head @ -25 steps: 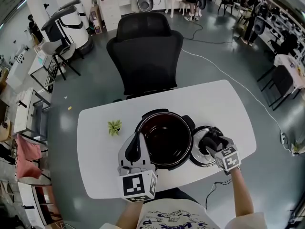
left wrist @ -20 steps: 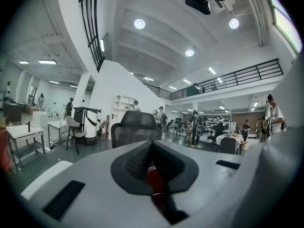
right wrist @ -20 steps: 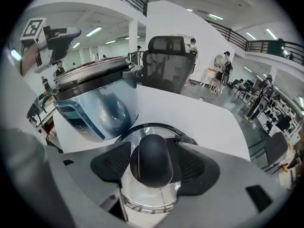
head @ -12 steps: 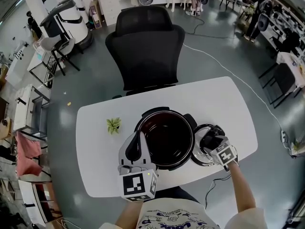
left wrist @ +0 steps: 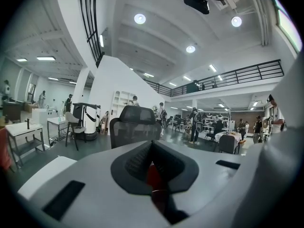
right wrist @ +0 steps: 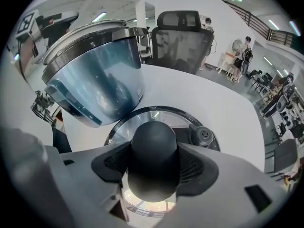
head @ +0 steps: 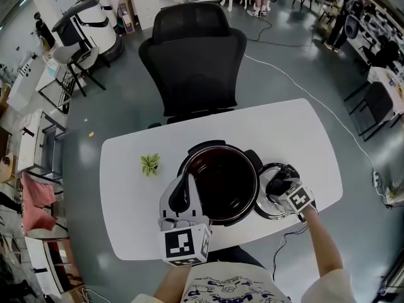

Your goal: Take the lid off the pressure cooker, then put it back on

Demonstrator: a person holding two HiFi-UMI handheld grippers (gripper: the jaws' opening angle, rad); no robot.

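The white counter [head: 303,144] carries everything, with a black office chair [head: 192,62] pushed up at its far side. At the middle stands the pressure cooker [head: 221,183], upright, its dark open mouth facing straight up. The lid [head: 262,206] lies flat on the counter just beside the cooker's right side, top face and knob [right wrist: 154,148] pointing up, its steam valve [right wrist: 203,136] a little off from the knob. The right tool [head: 279,188] points steeply down over the lid, its jaws spread wide with the knob between them. The left tool [head: 183,185] sits at the cooker's left rim, jaws pressed together. A small green plant [head: 150,165] stands well left of the cooker. The print on the person's shirt [head: 227,289] is too small to read.
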